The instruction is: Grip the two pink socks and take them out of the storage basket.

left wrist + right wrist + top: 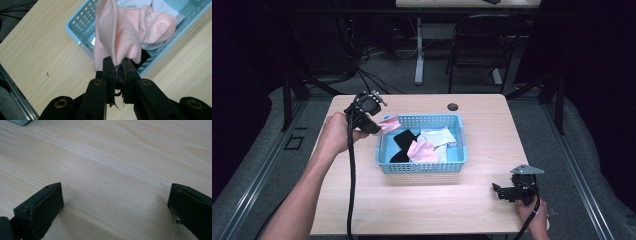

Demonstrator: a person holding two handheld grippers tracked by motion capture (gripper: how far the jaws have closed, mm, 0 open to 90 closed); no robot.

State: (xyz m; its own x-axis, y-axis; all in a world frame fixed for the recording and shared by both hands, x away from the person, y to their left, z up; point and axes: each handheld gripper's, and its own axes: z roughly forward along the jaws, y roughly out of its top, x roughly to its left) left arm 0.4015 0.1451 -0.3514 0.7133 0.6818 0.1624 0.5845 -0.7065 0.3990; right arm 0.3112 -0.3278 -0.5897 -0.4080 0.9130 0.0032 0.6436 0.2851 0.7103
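Pink cloth (117,40) pinched in raised left claw (117,65).

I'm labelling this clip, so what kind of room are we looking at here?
Probably a lab or recording workspace, not a home: a bare wooden table on a dark floor, a tangle of cables behind it, a black chair, and a person's handheld left gripper working.

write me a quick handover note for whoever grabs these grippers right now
Left gripper: shut on a pink cloth, held above the left rim of the blue basket.
Right gripper: open, holding nothing, low over the bare table near its front right corner.
In the basket: a black cloth, a second pink piece and a white cloth.
Done: one pink cloth lifted.
Left: probably set it on the table, then take out the others.
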